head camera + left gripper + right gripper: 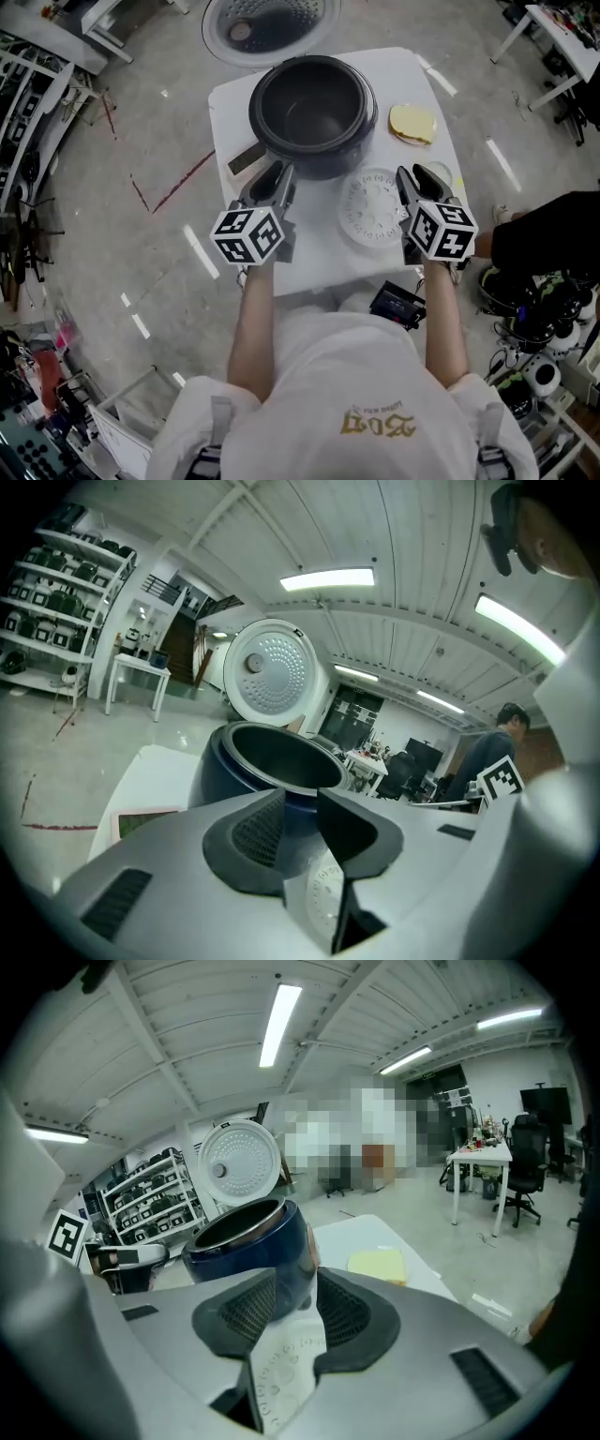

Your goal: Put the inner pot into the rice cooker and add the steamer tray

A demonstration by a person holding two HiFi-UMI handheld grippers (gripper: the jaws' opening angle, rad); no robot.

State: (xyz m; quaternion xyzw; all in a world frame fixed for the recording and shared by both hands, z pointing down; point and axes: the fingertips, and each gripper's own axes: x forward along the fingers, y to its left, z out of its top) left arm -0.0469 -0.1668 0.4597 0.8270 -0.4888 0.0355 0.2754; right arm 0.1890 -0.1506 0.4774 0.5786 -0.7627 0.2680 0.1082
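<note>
Head view first: readable text is scarce. The yellow print on the shirt back (375, 424) is upside down and I can't read it. The cubes carry only black-and-white square markers. A card (246, 159) left of the cooker is too small to read, and the raised marks on the tray won't resolve in either gripper view.

The cooker (323, 167) stands upright at the far side of the white table (234, 103), mouth up. Its round lid (270, 23) is swung open beyond it, dimpled inner face showing. A dark pot (312, 117) looks seated inside, rim level with the mouth. The white perforated tray (373, 204) lies flat on the table just right of and nearer than the cooker, between the two grippers and closer to the right one. It is round, so it has no long axis. A yellow pad (412, 123) sits right of the cooker.

Both bare forearms reach forward, roughly parallel, with the cubes on top and the grippers pointing at the cooker, tipped a little down.

Left gripper (300, 803) — jaws part-way apart, holding nothing; the cooker wall shows through the gap. Right gripper (295, 1288) — jaws apart and wider, nothing held; the tray lies below the gap, untouched.
</note>
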